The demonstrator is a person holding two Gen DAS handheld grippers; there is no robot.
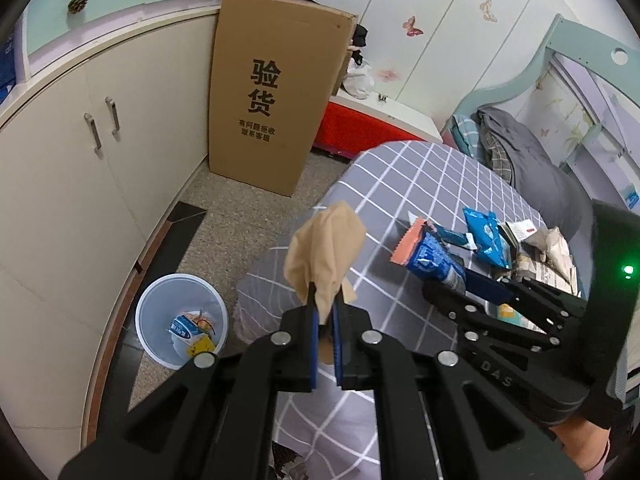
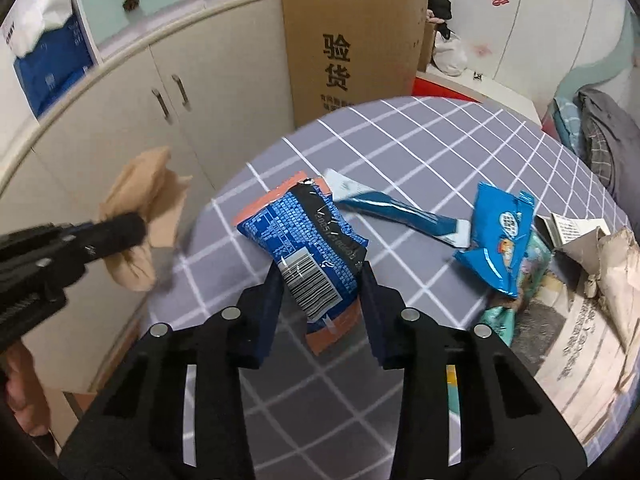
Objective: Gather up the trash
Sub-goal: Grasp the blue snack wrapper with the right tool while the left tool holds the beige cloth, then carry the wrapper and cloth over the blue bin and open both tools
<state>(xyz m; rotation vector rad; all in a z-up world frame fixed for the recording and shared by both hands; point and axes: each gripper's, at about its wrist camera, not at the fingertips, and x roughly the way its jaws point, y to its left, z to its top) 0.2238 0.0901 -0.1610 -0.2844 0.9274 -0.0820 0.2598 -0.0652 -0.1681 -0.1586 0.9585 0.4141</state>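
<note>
My left gripper (image 1: pixel 325 304) is shut on a crumpled tan paper (image 1: pixel 324 248) and holds it in the air past the edge of the grey checked bed sheet (image 1: pixel 400 176). Below it on the floor stands a pale blue trash bin (image 1: pixel 182 320) with a few wrappers inside. In the right wrist view, my right gripper (image 2: pixel 320 278) is over the sheet (image 2: pixel 440 140). Its pads press on both side edges of a blue and orange snack wrapper (image 2: pixel 308 240). That view also shows the left gripper (image 2: pixel 132 226) with the tan paper (image 2: pixel 140 196) at far left.
More trash lies on the sheet: a long blue wrapper (image 2: pixel 400 208), a bright blue bag (image 2: pixel 500 240), a teal packet (image 2: pixel 500 320), a newspaper (image 2: pixel 580 340) and crumpled paper (image 2: pixel 616 264). A tall cardboard box (image 1: pixel 272 92) and beige cabinets (image 1: pixel 80 160) line the floor strip.
</note>
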